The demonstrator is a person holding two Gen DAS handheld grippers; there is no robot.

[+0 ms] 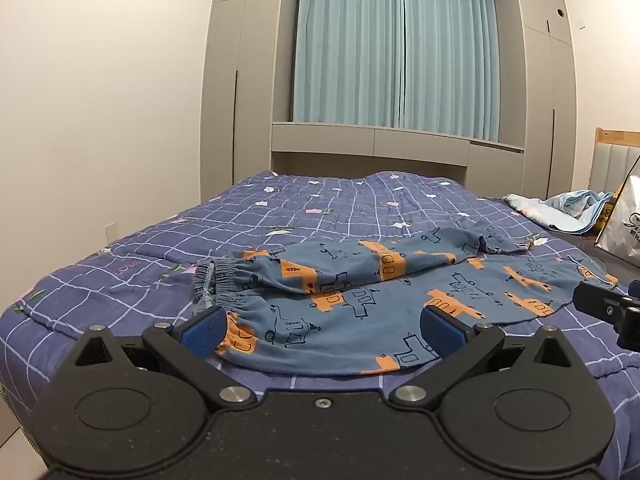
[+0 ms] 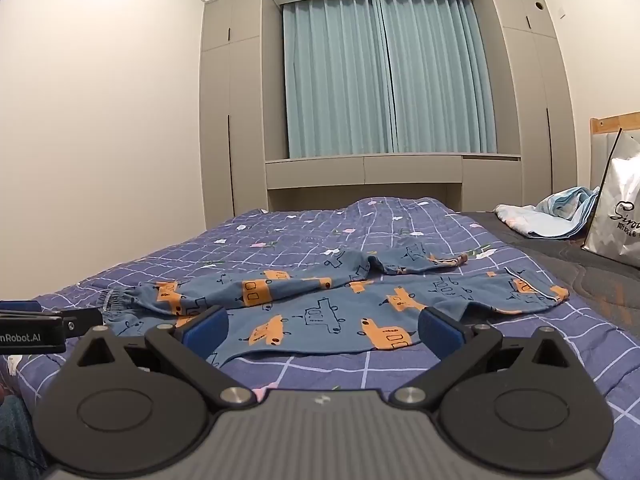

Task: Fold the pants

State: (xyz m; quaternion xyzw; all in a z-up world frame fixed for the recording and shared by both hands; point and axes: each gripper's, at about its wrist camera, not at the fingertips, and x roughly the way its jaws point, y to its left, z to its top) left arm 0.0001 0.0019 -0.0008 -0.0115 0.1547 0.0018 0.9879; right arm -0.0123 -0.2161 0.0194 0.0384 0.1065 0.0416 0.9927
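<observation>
Blue truck-print pants lay spread, legs loosely overlapped, on the checked bed — both the left tool and right tool hovered released, folding apparently unstarted, next needing an edge grasp.

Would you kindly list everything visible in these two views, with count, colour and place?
pants: one, blue with orange vehicles, spread on the bed's near edge
quilt: one, navy grid, covering the bed
blanket: one, pale blue, crumpled, far right
bag: one, white, far right
curtains: teal, closed, far wall
wardrobes: grey, around the window
left claw: black, blue pads, open over the pants
right claw: likewise, open
</observation>
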